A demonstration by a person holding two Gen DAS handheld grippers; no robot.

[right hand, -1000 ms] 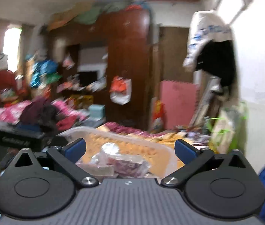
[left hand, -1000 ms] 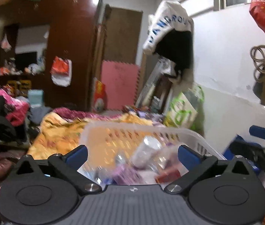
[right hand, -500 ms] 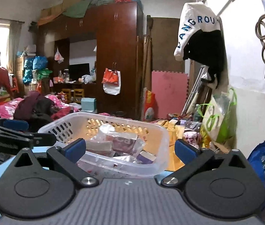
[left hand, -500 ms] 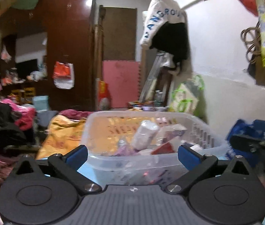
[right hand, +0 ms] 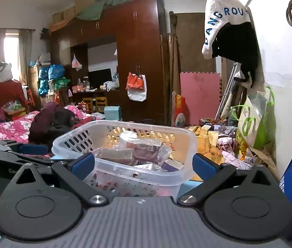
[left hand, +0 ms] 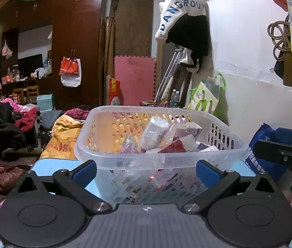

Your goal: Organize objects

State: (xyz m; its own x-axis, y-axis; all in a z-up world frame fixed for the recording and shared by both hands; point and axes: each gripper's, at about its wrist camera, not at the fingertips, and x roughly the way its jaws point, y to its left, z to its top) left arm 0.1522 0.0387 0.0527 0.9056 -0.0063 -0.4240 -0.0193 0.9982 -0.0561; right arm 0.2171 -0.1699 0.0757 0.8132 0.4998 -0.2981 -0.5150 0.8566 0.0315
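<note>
Your left gripper (left hand: 146, 170) has its jaws spread wide, holding nothing; its blue pads (left hand: 85, 170) sit at either side of the near wall of the basket (left hand: 96, 155), short of touching it as far as you can see. Your right gripper (right hand: 143, 165) is likewise wide open and empty, its pads (right hand: 84, 163) framing the basket's near right corner.

The basket is clear plastic with slotted walls and stands on a light blue table (left hand: 44, 165), straight ahead of both grippers. Inside it lies a loose heap of wrapped packets (left hand: 166, 136): a white one propped up in the middle, a red one just right of it, purple ones low at the left. From the right wrist view the same heap (right hand: 139, 150) shows as clear-wrapped purple and pink packs, piled toward the near right side.

In the left wrist view your right gripper shows at the right edge, beside the basket, with a blue bag (left hand: 261, 150) behind it. In the right wrist view your left gripper shows at the left edge, near the basket's left wall.

Beyond the table lie an orange cloth (left hand: 63, 138), piled clothes (left hand: 5, 124) at the left, and a dark wardrobe (left hand: 73, 41) at the far wall.
</note>
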